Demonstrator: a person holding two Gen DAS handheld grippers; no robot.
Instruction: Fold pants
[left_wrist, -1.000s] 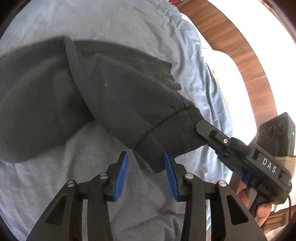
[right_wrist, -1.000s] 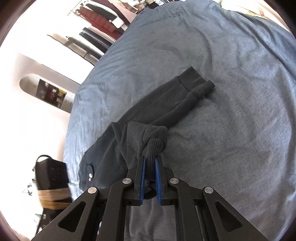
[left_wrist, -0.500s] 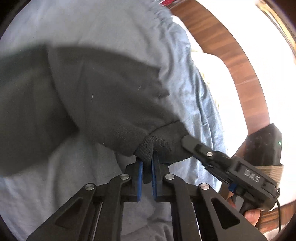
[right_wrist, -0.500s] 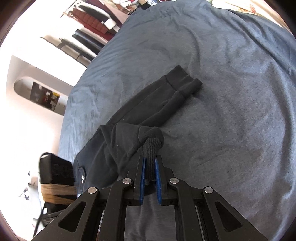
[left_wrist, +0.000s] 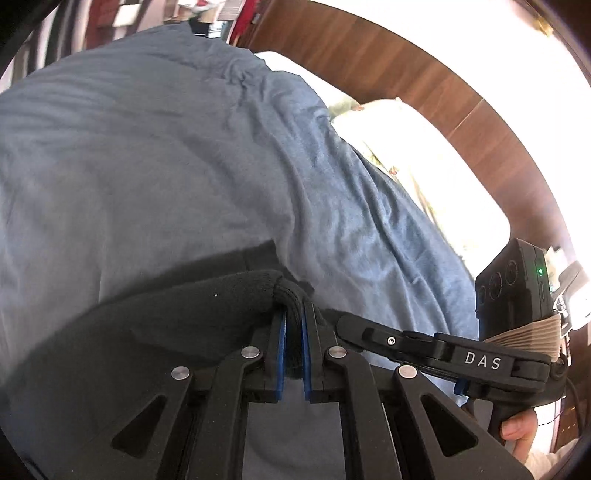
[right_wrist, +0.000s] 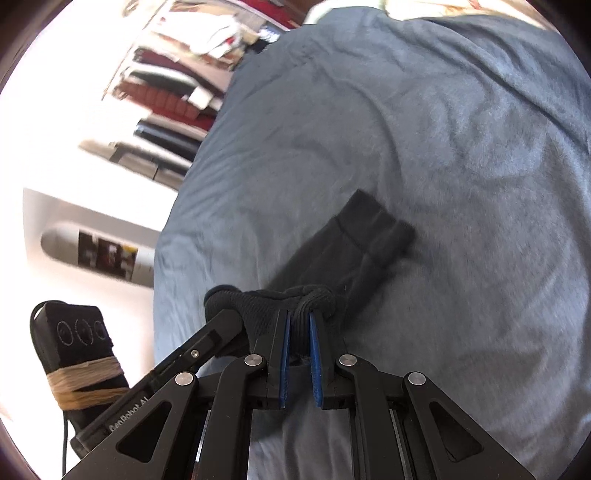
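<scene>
The black pants (left_wrist: 155, 325) lie on a blue bed cover (left_wrist: 166, 166). My left gripper (left_wrist: 291, 321) is shut on the ribbed cuff of one leg, lifted off the cover. My right gripper (right_wrist: 298, 321) is shut on the same ribbed cuff (right_wrist: 269, 302), right beside the left gripper, whose finger shows in the right wrist view (right_wrist: 207, 343). The other leg's cuff (right_wrist: 373, 232) lies flat on the cover ahead of the right gripper. The waist end is hidden.
A wooden headboard (left_wrist: 424, 92) and a white pillow (left_wrist: 424, 173) are at the right of the left wrist view. Shelves with clothes (right_wrist: 177, 92) stand beyond the bed's far edge. The blue cover (right_wrist: 443, 129) stretches wide ahead.
My left gripper went from open to shut on the cuff beside the right gripper. Both grippers then moved the cuff across the bed, toward the other leg's cuff.
</scene>
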